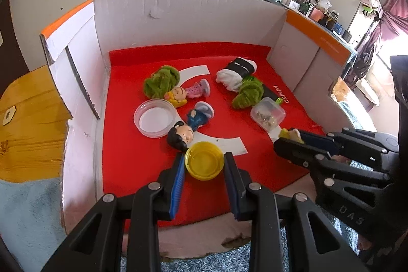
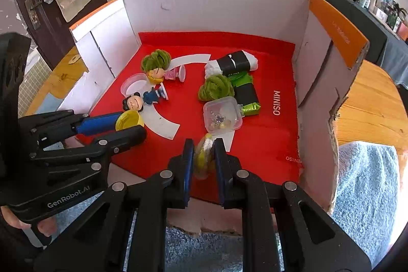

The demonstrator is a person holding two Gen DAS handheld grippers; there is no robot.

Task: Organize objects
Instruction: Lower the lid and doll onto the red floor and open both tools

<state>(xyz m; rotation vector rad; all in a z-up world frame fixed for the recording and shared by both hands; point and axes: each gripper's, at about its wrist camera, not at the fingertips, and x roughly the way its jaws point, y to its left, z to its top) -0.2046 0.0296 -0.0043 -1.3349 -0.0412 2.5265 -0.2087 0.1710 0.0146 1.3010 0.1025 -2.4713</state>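
A yellow round lid (image 1: pixel 204 161) sits between the blue pads of my left gripper (image 1: pixel 204 157), which is shut on it just above the red mat (image 1: pixel 132 159); the right wrist view shows the same lid (image 2: pixel 129 120) in that gripper (image 2: pixel 132 126). My right gripper (image 2: pixel 204 144) is shut on a small yellow and white object (image 2: pixel 204 157), blurred and hard to identify; it also shows in the left wrist view (image 1: pixel 290 134) at the right gripper's (image 1: pixel 289 142) tips. Both grippers hang over the mat's near edge.
On the mat inside a white cardboard box (image 1: pixel 193 17) lie two green fuzzy balls (image 1: pixel 162 80) (image 1: pixel 247 92), a pink doll (image 1: pixel 188 92), a blue doll (image 1: pixel 188 128), a clear round dish (image 1: pixel 155 117), a clear square box (image 2: pixel 222 114), a black-and-white roll (image 2: pixel 233 63) and a green-black packet (image 2: pixel 246 93).
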